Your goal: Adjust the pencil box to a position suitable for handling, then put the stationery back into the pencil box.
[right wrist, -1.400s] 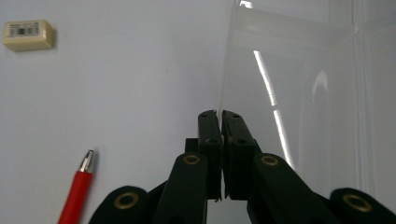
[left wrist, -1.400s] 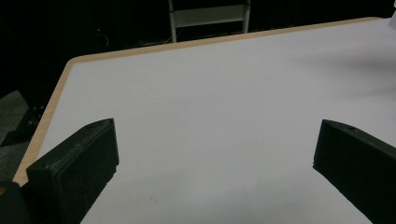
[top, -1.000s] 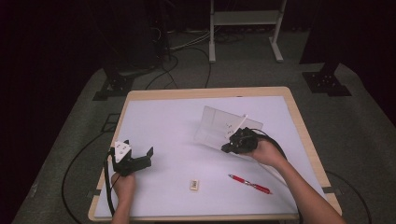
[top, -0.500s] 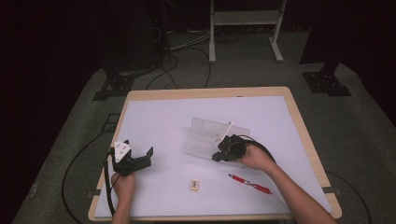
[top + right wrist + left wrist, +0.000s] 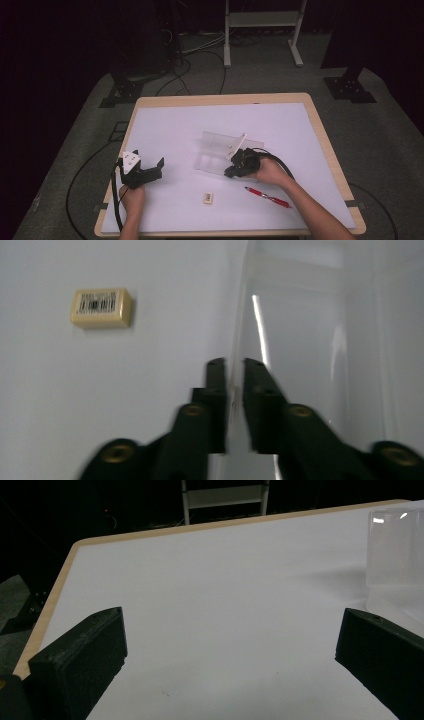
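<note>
The clear plastic box [image 5: 220, 152] lies open and see-through on the table [image 5: 320, 131]; the right tool [image 5: 235, 390], jaws just eased slightly apart, straddles its thin wall.

Wood-edged counter [image 5: 320, 135] under a white sheet. Lying on it: clear plastic hinged case [image 5: 220, 152] near the middle, small cream eraser [image 5: 207, 198] toward the front, red pen [image 5: 267, 197] just right.

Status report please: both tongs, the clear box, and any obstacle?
Left tongs open, idle. Right tongs just opening, clear box rim between them, box on table. Eraser, pen lie apart.
</note>
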Demonstrator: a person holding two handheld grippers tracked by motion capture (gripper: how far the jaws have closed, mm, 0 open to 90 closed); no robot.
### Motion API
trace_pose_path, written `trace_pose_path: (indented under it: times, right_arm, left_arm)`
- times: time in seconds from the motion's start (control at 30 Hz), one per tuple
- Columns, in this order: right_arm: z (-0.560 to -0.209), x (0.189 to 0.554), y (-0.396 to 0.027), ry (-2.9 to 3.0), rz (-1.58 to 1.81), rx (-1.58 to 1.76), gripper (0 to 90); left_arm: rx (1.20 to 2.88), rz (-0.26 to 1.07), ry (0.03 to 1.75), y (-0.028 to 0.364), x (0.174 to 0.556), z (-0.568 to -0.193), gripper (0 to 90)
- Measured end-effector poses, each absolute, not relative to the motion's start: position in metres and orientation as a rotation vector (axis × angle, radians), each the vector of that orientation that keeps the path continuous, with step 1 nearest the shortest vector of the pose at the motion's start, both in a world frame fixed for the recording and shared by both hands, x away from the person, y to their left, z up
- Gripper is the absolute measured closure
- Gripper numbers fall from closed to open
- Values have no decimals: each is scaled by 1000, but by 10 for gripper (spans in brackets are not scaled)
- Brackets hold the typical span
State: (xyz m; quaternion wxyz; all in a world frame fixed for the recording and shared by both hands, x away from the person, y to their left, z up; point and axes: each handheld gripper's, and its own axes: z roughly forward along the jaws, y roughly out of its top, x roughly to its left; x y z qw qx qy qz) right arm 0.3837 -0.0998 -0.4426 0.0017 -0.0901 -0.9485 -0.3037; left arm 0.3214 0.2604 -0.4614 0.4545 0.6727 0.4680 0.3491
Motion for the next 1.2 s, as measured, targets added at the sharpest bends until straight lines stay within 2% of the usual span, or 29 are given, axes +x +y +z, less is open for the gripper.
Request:
trace_pose_path:
  times: [0.33, 0.63, 1.2]
  right_arm:
    - [-421, 379, -125, -2900, -1111, -423, 475]
    - [-403, 368, -158, -2858, -1229, -525, 359]
    - [-398, 347, -231, -2838, -1324, -745, 331]
  left_arm:
    - [1664, 860, 1151, 260, 321, -461, 0]
    - [1668, 860, 1152, 260, 321, -461, 0]
    - [1662, 859, 1157, 260, 321, -461, 0]
